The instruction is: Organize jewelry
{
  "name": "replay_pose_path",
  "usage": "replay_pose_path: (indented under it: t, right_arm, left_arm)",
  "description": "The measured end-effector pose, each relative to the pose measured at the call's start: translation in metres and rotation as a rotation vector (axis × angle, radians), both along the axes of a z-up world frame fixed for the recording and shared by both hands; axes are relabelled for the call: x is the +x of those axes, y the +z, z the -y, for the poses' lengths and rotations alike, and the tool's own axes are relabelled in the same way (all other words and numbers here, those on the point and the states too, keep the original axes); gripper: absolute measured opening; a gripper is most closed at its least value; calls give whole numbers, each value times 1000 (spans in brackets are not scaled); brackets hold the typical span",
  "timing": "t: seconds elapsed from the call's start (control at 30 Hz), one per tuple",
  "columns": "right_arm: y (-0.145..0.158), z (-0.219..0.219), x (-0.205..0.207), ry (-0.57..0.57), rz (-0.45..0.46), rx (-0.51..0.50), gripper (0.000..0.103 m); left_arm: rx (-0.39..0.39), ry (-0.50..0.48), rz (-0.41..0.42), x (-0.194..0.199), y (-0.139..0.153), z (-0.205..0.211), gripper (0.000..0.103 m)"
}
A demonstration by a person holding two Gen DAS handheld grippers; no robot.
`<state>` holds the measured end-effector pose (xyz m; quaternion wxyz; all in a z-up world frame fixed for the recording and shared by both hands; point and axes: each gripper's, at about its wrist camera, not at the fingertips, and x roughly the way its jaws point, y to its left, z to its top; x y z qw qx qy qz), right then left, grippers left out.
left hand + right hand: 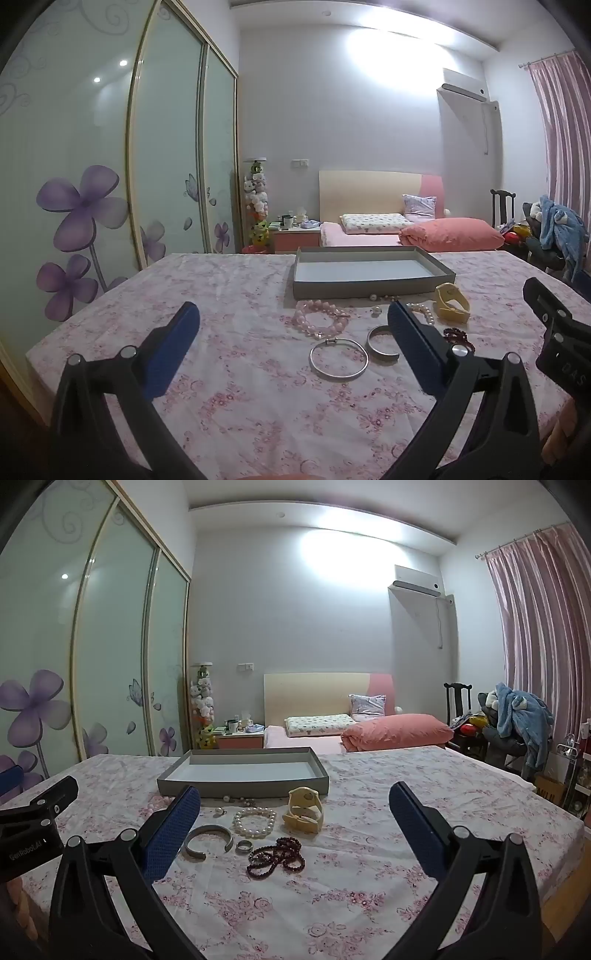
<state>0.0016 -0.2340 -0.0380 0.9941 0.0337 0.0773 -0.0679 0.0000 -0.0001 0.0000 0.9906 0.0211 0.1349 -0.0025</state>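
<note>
Jewelry lies loose on a table with a pink floral cloth [240, 387], in front of an empty grey tray [369, 286]. In the left wrist view I see a pink bead bracelet [320, 318], a thin silver bangle [338, 359], a silver cuff [382, 343], a yellow watch [451, 305] and small pearls. The right wrist view shows the grey tray [243, 786], a pearl bracelet [255, 822], the silver cuff [208, 841], a small ring [244, 846], dark red beads [276, 857] and the yellow watch [304, 809]. My left gripper [293, 317] and right gripper [294, 801] both stand wide open above the cloth, holding nothing.
Beyond the table are a bed with a pink pillow [397, 731], a nightstand [297, 236], a stack of plush toys [256, 206], sliding wardrobe doors with purple flowers [85, 210], and a chair piled with clothes [517, 720] by pink curtains. The right gripper's body [554, 332] shows at the left view's edge.
</note>
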Motion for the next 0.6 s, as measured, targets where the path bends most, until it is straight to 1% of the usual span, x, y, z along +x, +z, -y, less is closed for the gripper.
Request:
replay_pose_path:
  t: [0.6]
  right_arm:
    - [0, 0, 0, 0, 1, 0, 101]
  left_arm:
    - [-2, 1, 2, 0, 0, 0, 99]
